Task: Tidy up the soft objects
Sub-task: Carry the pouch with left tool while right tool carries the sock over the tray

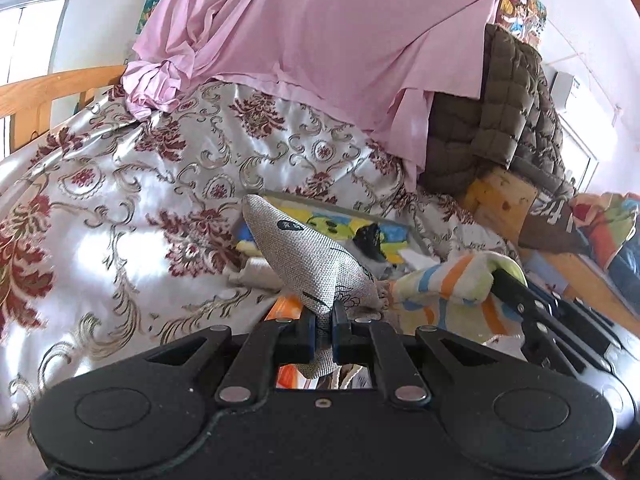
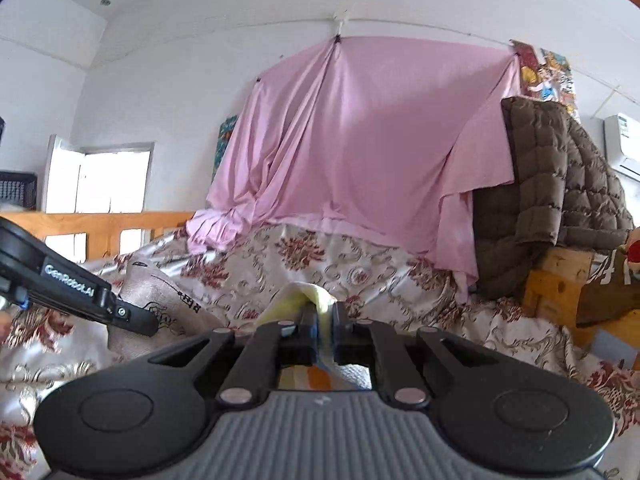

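My left gripper [image 1: 323,330] is shut on a corner of a grey woven cushion [image 1: 308,256] with black drawn marks, held up over the bed. The same cushion [image 2: 160,300] shows at the left of the right wrist view, with the left gripper [image 2: 150,326] clamped on it. My right gripper [image 2: 326,332] is shut on a fold of a striped towel [image 2: 298,300], pale yellow at the pinch. In the left wrist view that towel [image 1: 440,284] shows white, orange, blue and green stripes, with the right gripper [image 1: 494,276] biting its upper edge.
A satin bedspread [image 1: 140,184] with red flowers covers the bed. A pink sheet [image 2: 360,140] hangs on the wall behind. A brown quilted jacket [image 2: 560,184] lies over a wooden frame [image 2: 560,280] at the right. A colourful picture board [image 1: 348,224] lies on the bed. A wooden rail [image 1: 52,88] runs at the left.
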{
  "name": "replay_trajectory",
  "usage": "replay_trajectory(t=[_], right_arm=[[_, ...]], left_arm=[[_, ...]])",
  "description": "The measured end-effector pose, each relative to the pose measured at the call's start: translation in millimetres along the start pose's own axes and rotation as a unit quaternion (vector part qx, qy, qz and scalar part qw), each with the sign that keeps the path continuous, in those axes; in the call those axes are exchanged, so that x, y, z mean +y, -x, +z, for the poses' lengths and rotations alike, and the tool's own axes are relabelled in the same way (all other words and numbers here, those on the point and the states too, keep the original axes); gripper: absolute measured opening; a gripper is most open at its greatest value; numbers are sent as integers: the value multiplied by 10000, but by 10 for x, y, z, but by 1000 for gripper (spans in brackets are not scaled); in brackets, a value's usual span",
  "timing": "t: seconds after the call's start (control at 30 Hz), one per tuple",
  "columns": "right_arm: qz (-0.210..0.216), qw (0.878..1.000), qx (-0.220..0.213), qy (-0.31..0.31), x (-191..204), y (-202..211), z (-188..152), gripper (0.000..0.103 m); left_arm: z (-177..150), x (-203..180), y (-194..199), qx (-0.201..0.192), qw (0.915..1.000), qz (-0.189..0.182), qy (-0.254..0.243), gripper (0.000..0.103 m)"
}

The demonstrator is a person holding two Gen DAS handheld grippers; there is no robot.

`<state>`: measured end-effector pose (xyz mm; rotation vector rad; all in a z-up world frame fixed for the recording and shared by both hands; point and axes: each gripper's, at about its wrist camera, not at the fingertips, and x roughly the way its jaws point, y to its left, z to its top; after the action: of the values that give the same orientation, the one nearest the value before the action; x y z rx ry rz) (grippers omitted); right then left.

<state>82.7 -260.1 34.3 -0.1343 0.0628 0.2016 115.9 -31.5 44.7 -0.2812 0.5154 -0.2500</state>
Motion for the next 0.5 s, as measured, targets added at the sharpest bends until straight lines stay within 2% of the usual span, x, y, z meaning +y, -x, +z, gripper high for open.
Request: replay_trajectory(t=[0.23,0.33,0.5], right_arm=[[-25,9993,-108,-369,-361,-352,197,8],[-17,9994,-21,-339,-545,-711,279,8],[-120,9984,177,-531,-814,-1358,320,8]], left_arm=[[407,-3,-324,-228,9995,-164,113,7],[606,7,-589,-230,9994,-215,107,7],[899,27,-1157,-281,9991,-242,-181,8]])
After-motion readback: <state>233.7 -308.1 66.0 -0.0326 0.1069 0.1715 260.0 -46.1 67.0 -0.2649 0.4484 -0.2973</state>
